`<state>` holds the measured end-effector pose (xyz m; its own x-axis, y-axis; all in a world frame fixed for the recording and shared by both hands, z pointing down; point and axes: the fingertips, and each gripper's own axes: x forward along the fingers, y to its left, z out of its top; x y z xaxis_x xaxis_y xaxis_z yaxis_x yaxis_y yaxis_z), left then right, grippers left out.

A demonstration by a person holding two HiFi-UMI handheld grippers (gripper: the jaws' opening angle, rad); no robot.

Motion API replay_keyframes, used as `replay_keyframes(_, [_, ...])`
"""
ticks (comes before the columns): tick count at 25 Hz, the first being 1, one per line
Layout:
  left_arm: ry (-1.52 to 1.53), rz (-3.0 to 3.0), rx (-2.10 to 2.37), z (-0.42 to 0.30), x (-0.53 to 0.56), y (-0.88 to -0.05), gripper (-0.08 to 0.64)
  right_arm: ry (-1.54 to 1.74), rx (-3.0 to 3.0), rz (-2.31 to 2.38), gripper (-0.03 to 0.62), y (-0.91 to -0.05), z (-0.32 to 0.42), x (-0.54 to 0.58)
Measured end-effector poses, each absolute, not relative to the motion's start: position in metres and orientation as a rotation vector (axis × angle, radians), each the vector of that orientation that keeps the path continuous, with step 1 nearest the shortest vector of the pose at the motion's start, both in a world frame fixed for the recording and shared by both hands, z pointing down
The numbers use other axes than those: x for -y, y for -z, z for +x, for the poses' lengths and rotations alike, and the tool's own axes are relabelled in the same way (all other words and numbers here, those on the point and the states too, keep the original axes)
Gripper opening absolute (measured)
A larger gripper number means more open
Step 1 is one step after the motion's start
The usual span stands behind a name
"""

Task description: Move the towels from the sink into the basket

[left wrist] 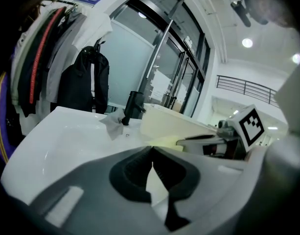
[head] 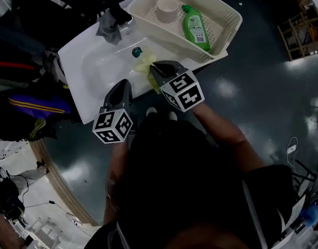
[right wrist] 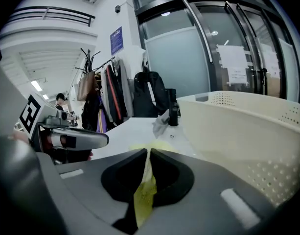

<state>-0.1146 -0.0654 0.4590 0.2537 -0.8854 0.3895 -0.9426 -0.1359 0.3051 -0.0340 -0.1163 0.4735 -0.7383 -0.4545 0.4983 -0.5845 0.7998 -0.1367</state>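
Right claw (right wrist: 147, 153) pinches yellow towel (right wrist: 144, 196); my left claw (left wrist: 152, 152) pressed together, empty. Towels two, counting grey towel (head: 109, 31); one basket (head: 232, 18), one bottle (head: 196, 28).

Yellow towel (head: 142, 65) partly hidden by R claw (head: 154, 66); basket (head: 226, 27) top cut by edge; bottle (head: 196, 29) label unreadable.

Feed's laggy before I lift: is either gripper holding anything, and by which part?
Right gripper pinches the yellow towel at a bunched fold; left gripper is shut and empty.
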Motion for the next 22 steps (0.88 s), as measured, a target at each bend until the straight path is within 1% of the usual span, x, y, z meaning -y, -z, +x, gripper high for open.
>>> replay_keyframes(13, [-0.078, 2.162, 1.596, -0.190, 0.114, -0.413, -0.009, -0.299, 2.635, 0.794, 0.017, -0.392, -0.114, 0.146])
replay_keyframes(22, [0.011, 2.245, 1.544, -0.187, 0.131, -0.363, -0.008, -0.285, 2.739, 0.814, 0.017, -0.340, -0.118, 0.164])
